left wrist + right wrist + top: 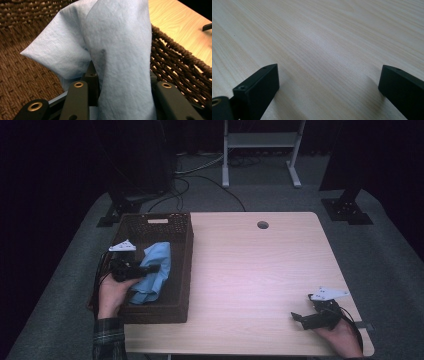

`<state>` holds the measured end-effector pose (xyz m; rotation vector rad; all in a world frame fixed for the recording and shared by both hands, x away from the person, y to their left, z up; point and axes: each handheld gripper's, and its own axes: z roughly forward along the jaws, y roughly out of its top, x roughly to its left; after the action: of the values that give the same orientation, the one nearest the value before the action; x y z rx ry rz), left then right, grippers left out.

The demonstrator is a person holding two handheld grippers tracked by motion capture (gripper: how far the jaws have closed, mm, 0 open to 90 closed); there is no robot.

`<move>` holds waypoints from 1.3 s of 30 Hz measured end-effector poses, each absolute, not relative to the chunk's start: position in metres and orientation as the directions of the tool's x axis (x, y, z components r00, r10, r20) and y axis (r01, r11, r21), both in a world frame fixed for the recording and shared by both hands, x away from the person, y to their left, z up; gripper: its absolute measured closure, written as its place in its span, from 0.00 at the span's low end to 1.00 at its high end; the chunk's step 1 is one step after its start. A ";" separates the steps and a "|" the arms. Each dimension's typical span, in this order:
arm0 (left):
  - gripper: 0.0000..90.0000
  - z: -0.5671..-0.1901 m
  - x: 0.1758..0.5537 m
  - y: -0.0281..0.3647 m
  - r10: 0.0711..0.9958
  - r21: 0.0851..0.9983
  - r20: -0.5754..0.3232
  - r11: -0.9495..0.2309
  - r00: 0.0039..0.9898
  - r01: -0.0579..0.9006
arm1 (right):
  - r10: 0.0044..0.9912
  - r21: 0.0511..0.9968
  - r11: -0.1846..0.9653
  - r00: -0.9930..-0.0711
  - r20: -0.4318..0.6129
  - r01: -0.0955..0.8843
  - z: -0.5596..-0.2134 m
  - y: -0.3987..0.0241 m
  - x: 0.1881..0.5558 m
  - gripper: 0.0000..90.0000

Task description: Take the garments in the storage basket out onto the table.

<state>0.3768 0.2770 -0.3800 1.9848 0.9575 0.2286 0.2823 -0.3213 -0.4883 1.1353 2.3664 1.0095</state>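
Left gripper (150, 268), left of frame, pinches the crumpled light-blue cloth (154, 272) over the dark brown woven basket (185, 270). Likely mid-transfer; next calls for lifting or releasing. Right gripper (296, 316), lower right, gapes empty on the pale wooden table (250, 270).

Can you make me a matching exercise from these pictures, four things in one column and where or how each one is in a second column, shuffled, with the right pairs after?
Column one:
1. blue cloth
2. woven basket
3. right gripper
4. round hole

Column two:
A. open, low over bare wood at the table's near right corner
B. in the tabletop near the far edge
C. dark brown, at the table's left end
D. pinched by the left gripper above the basket floor

Pairs: 1-D, 2-C, 3-A, 4-B
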 end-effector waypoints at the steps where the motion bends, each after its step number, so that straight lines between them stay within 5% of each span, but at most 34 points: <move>1: 0.68 -0.379 0.376 0.277 0.698 0.796 -0.202 -0.291 0.687 0.530 | 0.777 0.719 0.432 -0.629 0.010 0.545 -0.488 -0.321 0.282 0.02; 39: 0.68 -0.349 0.359 0.282 0.649 0.945 -0.208 -0.060 0.732 0.322 | 0.777 0.718 0.432 -0.629 0.010 0.545 -0.488 -0.321 0.282 0.02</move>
<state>0.3587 0.2818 -0.3486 1.6609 0.7885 0.3188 0.2824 -0.3213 -0.4883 1.1357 2.3665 1.0095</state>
